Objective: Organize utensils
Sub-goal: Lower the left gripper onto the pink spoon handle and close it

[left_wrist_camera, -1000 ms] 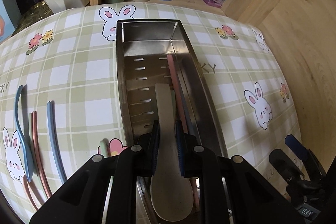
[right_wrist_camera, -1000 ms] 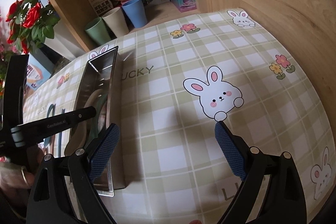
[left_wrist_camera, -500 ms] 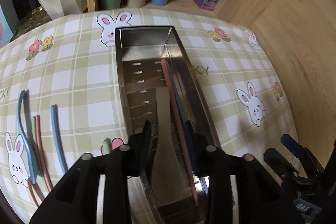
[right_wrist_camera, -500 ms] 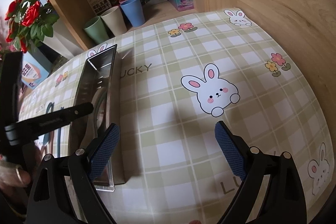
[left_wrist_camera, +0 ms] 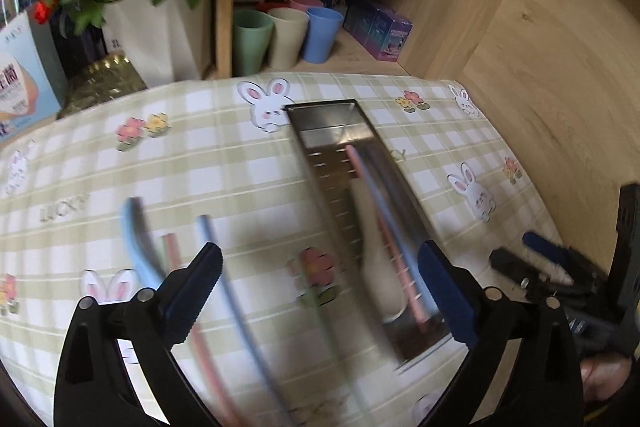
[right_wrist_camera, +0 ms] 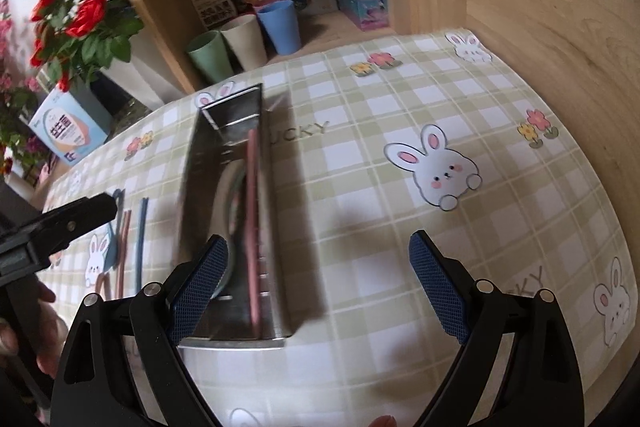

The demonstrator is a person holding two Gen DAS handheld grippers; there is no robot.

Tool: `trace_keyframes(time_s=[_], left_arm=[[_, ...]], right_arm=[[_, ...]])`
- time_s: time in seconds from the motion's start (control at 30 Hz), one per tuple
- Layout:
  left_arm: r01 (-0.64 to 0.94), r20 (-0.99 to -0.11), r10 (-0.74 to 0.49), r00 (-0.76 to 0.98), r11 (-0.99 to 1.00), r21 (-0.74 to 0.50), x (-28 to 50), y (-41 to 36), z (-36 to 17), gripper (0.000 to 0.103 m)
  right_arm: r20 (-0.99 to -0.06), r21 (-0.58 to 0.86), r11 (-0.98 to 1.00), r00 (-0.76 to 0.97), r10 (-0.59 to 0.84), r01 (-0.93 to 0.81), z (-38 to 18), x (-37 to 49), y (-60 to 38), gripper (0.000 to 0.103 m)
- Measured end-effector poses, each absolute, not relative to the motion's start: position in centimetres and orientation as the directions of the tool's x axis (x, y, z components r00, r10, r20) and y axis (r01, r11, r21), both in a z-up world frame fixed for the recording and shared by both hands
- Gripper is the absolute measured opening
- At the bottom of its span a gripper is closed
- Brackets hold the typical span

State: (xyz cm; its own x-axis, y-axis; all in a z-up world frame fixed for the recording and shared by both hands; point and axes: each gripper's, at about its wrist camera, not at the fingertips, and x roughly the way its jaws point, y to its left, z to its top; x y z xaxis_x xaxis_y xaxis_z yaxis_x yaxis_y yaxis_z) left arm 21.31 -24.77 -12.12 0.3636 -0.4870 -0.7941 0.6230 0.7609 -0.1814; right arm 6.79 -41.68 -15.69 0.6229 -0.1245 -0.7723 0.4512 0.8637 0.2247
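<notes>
my left gripper (left_wrist_camera: 320,291) wide open, jaws just opened, nothing between. cream spoon (left_wrist_camera: 376,255) lies in metal tray (left_wrist_camera: 394,183). blue spoon (left_wrist_camera: 138,247) and sticks on cloth, left of tray, long way near-to-far. left gripper nearer. right gripper (right_wrist_camera: 316,287) wide, empty.

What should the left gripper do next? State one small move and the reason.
Probably swing the left gripper over to the long light-blue spoon lying on the checked tablecloth. Its jaws have just been opening and hold nothing; the cream spoon already lies in the steel slotted tray, while the blue spoon and several sticks remain outside it.
</notes>
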Motion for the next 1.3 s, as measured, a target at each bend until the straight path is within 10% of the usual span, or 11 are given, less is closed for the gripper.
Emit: trace_keyframes(time_s=[0.6,0.97,1.3], left_arm=[[0.48,-0.763,-0.397,0.51,0.867,-0.13,18.9,-8.7,-13.2,0.097],[0.43,-0.818,-0.463,0.34,0.851,-0.303,18.1,-8.1,-18.4,0.047],[0.381,-0.825,-0.495,0.275,0.843,-0.379,19.0,-8.7,-20.4,0.034]], right_arm=[[-0.742,0.172,0.913,0.658,-0.127,0.371,-16.6,6.9,-32.2,0.089],[-0.758,0.197,0.906,0.645,-0.101,0.374,-17.8,6.1,-31.6,0.089],[-0.76,0.218,0.901,0.644,-0.083,0.374,-18.4,6.0,-31.6,0.089]])
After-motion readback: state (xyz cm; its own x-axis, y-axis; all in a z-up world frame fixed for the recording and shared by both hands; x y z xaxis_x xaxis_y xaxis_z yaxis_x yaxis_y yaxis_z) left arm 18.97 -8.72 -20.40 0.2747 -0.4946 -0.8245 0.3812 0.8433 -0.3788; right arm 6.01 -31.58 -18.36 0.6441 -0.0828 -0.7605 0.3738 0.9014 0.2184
